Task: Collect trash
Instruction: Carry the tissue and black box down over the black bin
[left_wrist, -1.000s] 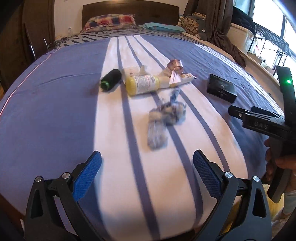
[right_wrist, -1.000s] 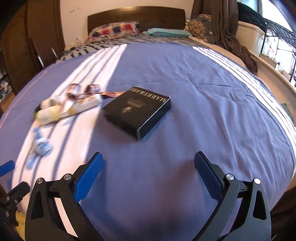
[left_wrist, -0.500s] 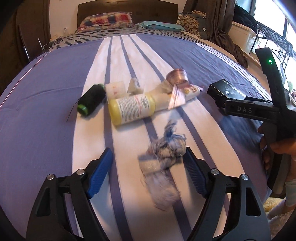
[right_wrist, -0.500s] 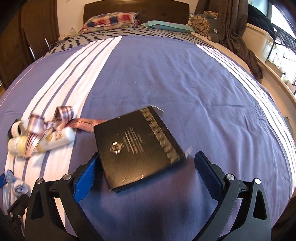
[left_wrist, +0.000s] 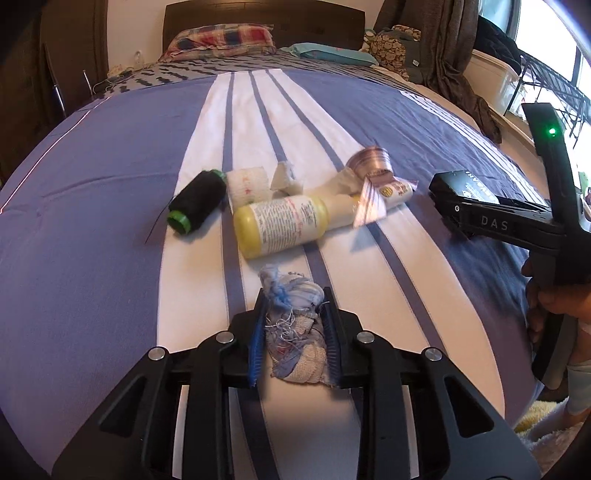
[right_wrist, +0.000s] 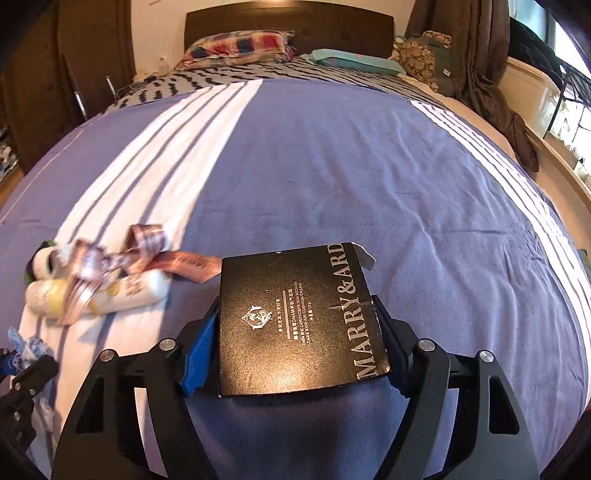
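Observation:
My left gripper (left_wrist: 293, 325) is shut on a frayed blue and white rag (left_wrist: 295, 325) on the striped bedspread. My right gripper (right_wrist: 299, 332) is shut on a flat black box (right_wrist: 299, 325) marked MARRY&ARD, resting on the blue part of the bed; it also shows in the left wrist view (left_wrist: 465, 188). Beyond the rag lie a yellow bottle (left_wrist: 284, 225), a black thread spool (left_wrist: 197, 201), a white gauze roll (left_wrist: 245, 186), a small white tube (left_wrist: 397, 192) and a pink ribbon (left_wrist: 371, 162).
The bed (right_wrist: 332, 166) runs back to pillows (right_wrist: 240, 48) and a dark headboard (right_wrist: 288, 22). A dark curtain (left_wrist: 454, 55) and a window shelf (left_wrist: 546, 92) are on the right. A dark wardrobe (right_wrist: 55, 74) stands on the left.
Both grippers moved forward and closed: the left one on the rag, the right one on the black box, which turned square between the fingers.

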